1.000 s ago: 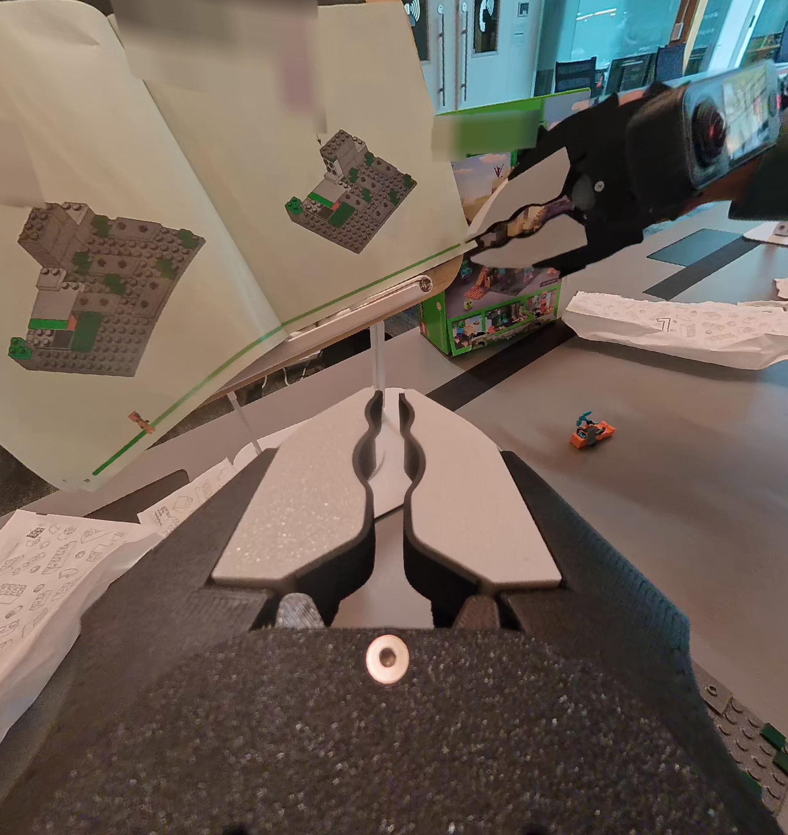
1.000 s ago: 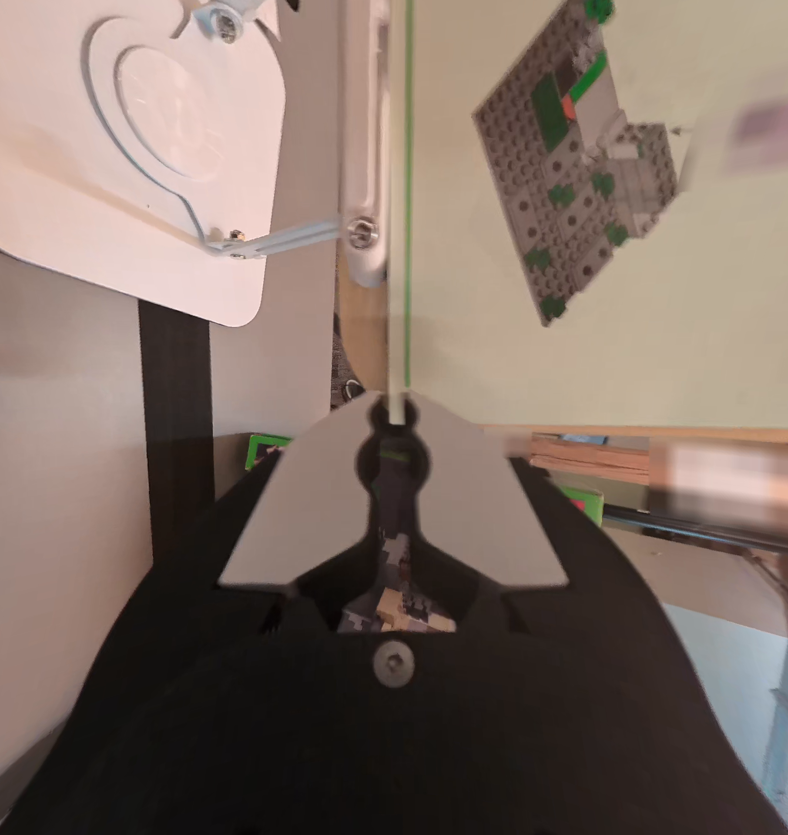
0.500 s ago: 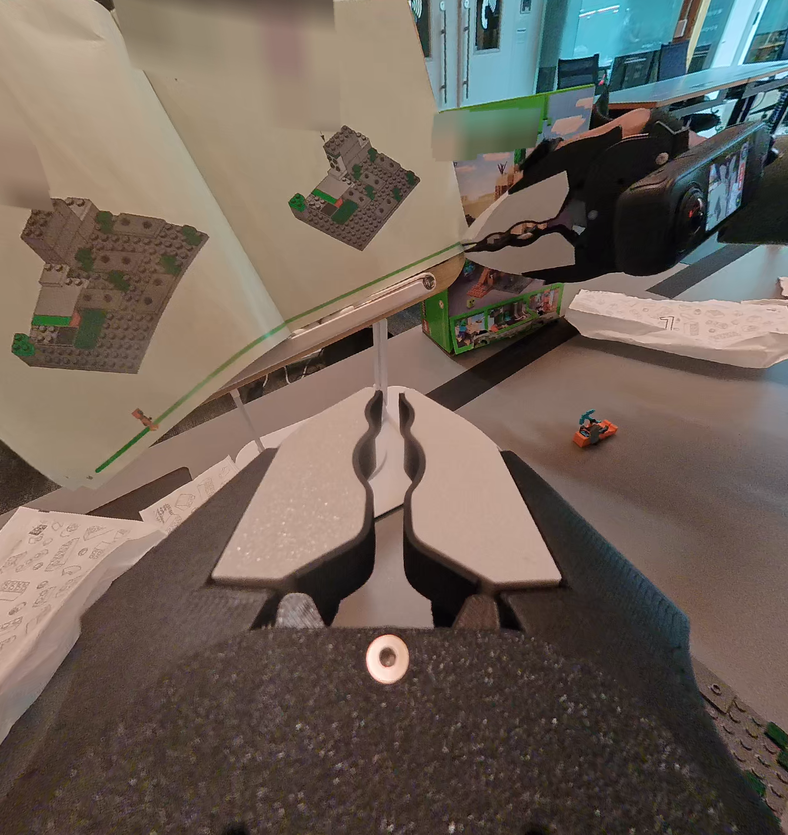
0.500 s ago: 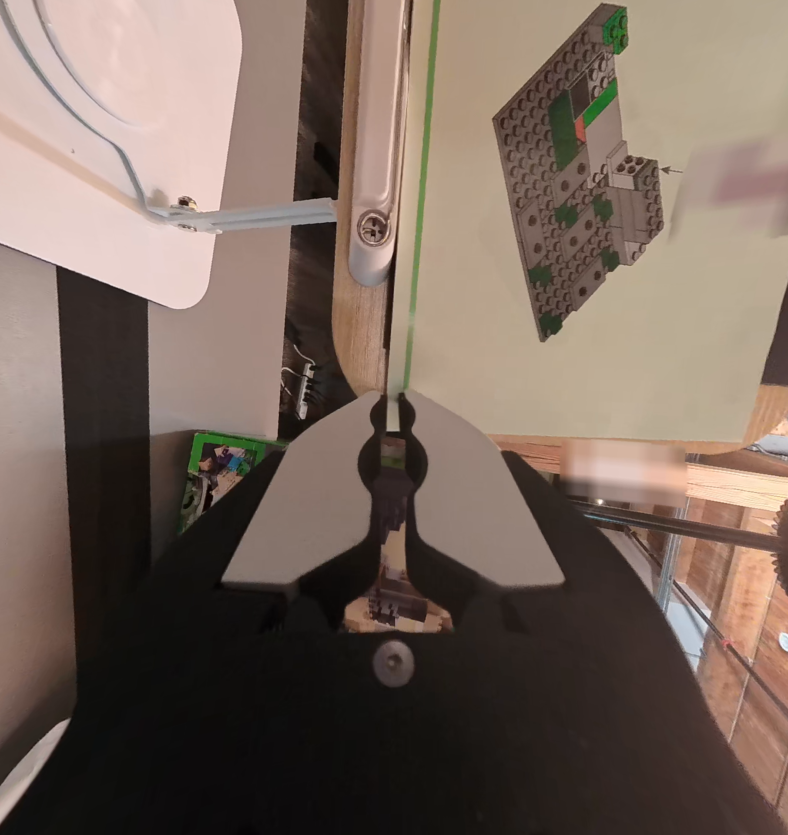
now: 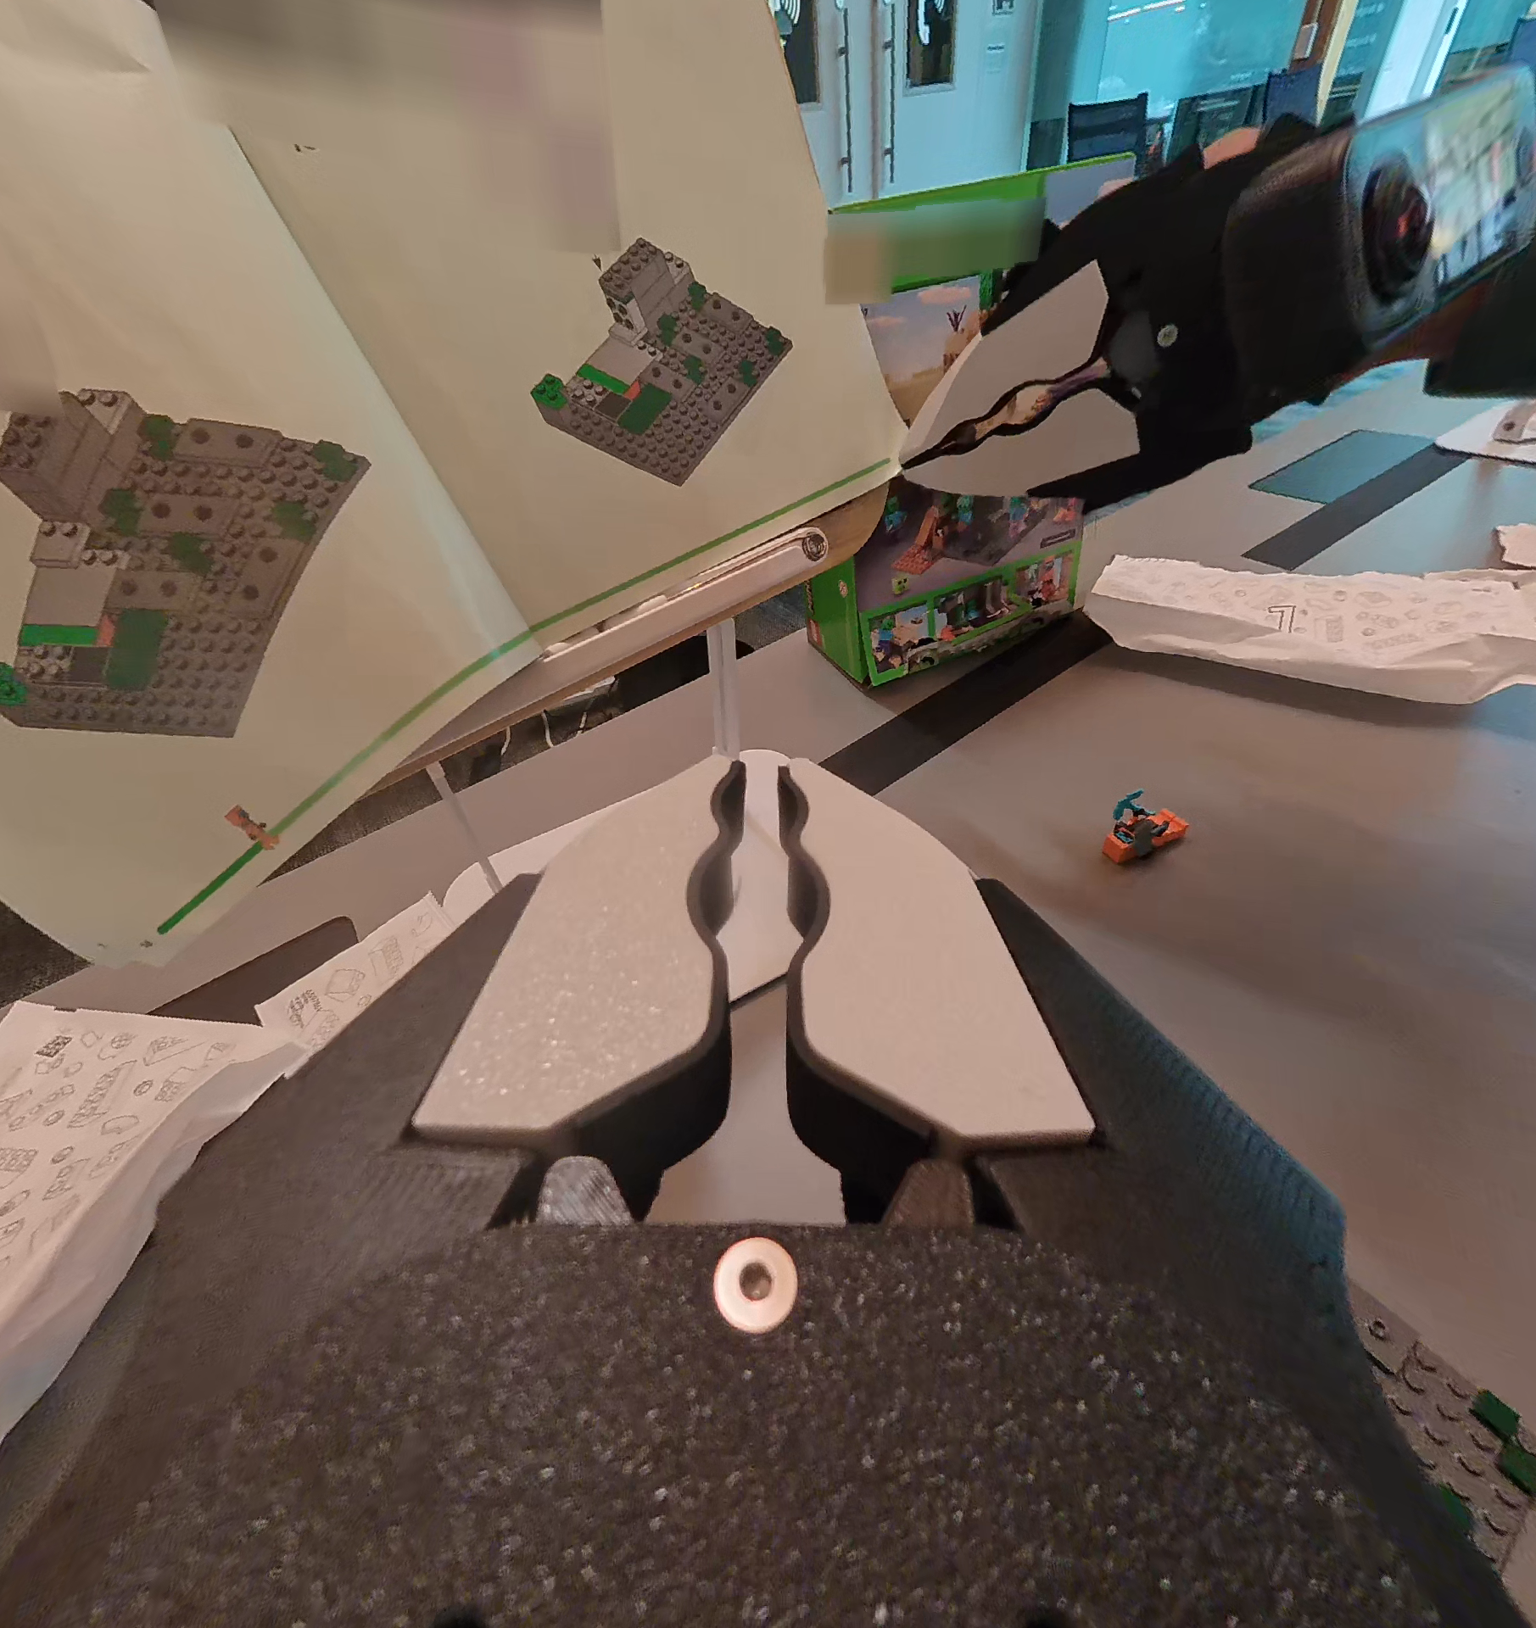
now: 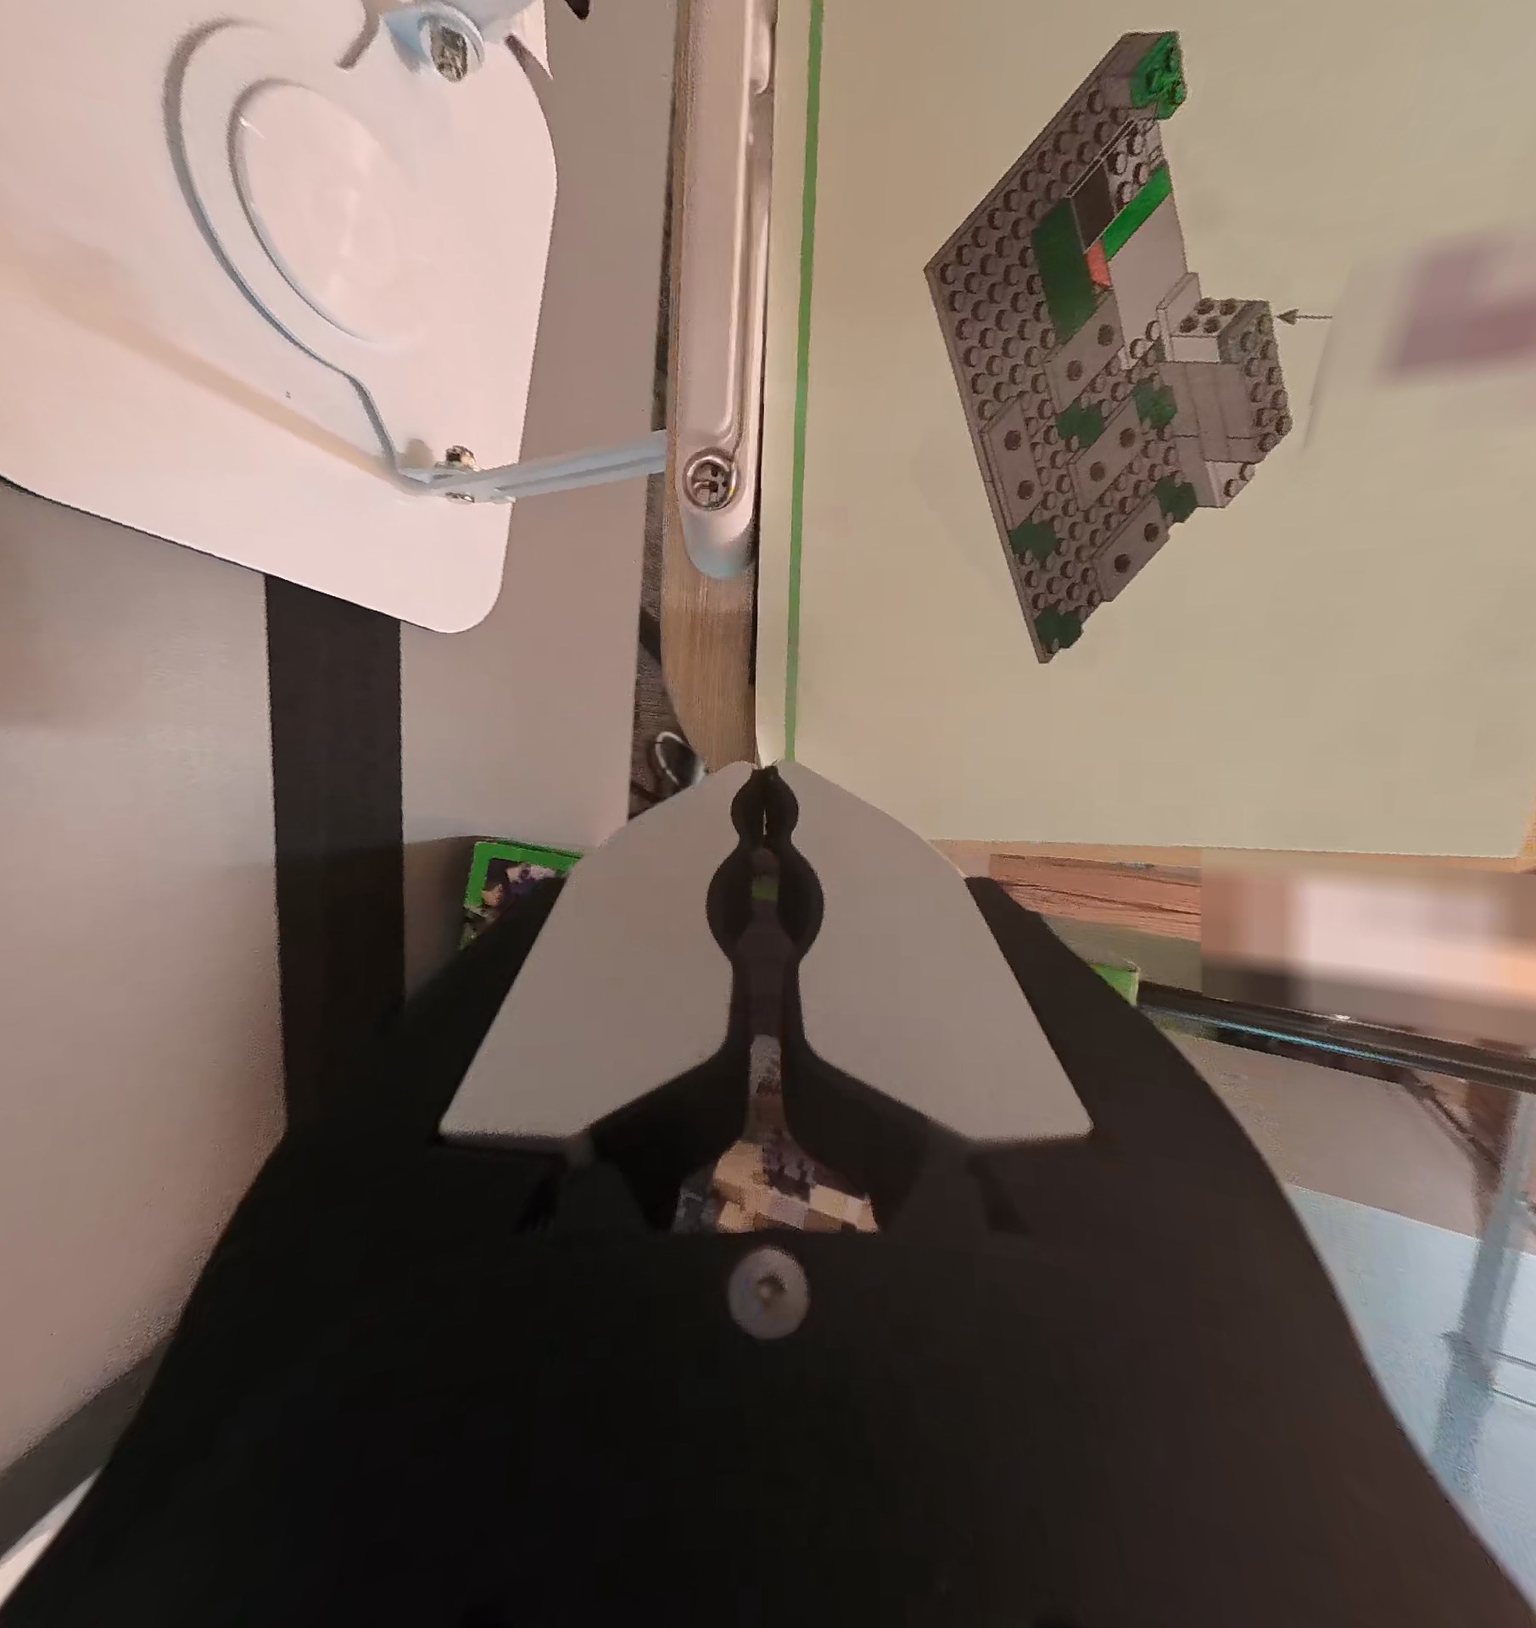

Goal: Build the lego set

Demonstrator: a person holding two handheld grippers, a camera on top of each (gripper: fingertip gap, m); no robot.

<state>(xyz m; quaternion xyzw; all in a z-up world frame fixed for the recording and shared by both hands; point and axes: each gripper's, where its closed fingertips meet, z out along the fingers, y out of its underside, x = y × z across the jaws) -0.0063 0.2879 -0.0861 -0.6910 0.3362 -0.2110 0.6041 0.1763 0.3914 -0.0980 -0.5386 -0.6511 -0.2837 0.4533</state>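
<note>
At the lower outer corner of the instruction booklet point(image 6: 1099, 617) my right gripper point(image 6: 768, 775) has its tips pressed together on the page corner point(image 5: 896, 458); in the left wrist view the same right gripper point(image 5: 909, 458) comes in from the right, fingers point(image 5: 1037, 352) pointing left at that corner. My left gripper point(image 5: 757, 780) hovers low over the table point(image 5: 1275, 925), jaws slightly apart with a narrow gap, holding nothing, pointing at the white base point(image 5: 760, 916) of the book stand.

Booklet lies open on the tilted stand, long axis running left to right, bottom edge with a green stripe point(image 5: 658, 573) sloping up toward the right. Pages show grey studded builds with green patches. Silver page clip point(image 6: 720, 352) sits along that bottom edge.

Open table to the right of my left gripper: small orange-and-teal lego piece point(image 5: 1143, 832) alone there, well apart from everything. Beyond it, green lego box point(image 5: 949, 608) and a white paper parts bag point(image 5: 1328, 625). More white paper bags point(image 5: 59, 1136) near left. Grey studded baseplate point(image 5: 1469, 1445) with green bits at lower right, partly hidden by my gripper body.
</note>
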